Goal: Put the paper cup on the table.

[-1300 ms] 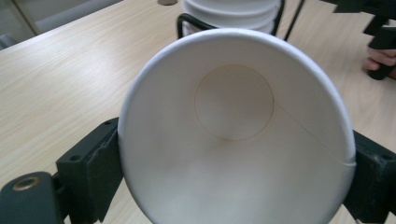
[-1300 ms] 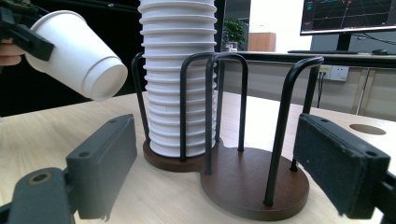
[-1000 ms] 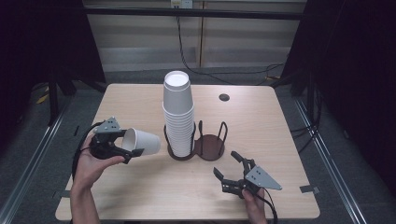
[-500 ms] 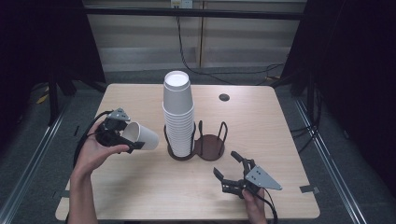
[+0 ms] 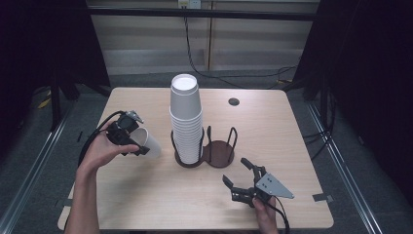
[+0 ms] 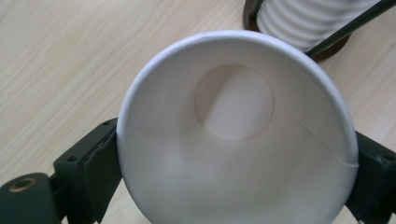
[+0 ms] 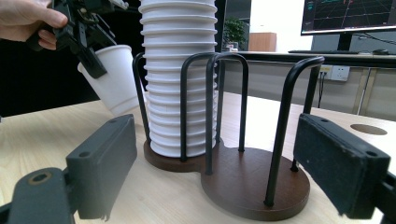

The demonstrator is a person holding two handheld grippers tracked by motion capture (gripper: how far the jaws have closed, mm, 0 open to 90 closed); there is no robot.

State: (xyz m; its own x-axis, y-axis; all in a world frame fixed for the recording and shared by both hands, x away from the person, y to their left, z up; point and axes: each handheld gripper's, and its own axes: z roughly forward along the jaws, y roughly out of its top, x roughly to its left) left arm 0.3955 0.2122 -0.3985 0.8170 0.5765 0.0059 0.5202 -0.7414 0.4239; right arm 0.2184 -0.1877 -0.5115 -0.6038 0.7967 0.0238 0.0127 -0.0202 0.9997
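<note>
My left gripper [image 5: 138,143] is at the table's left, shut on a white paper cup [image 5: 149,144] that lies tilted with its bottom toward the cup stack. In the left gripper view the cup's [image 6: 233,140] open mouth faces the camera and both black jaws touch its rim. These jaws have just been opening a little, with the cup still between them. A tall stack of white cups [image 5: 186,117] stands in the left ring of a dark wire holder [image 5: 219,152]. My right gripper [image 5: 234,171] rests open near the front edge, pointing at the holder [image 7: 254,186].
A round cable hole [image 5: 234,102] sits in the far right of the wooden table [image 5: 292,146]. The holder's right ring has nothing in it. Dark curtains and floor rails surround the table. A monitor [image 7: 348,16] stands on a desk beyond.
The left hand has carried the cup a little farther from the person, staying left of the stack. The right gripper has not moved.
</note>
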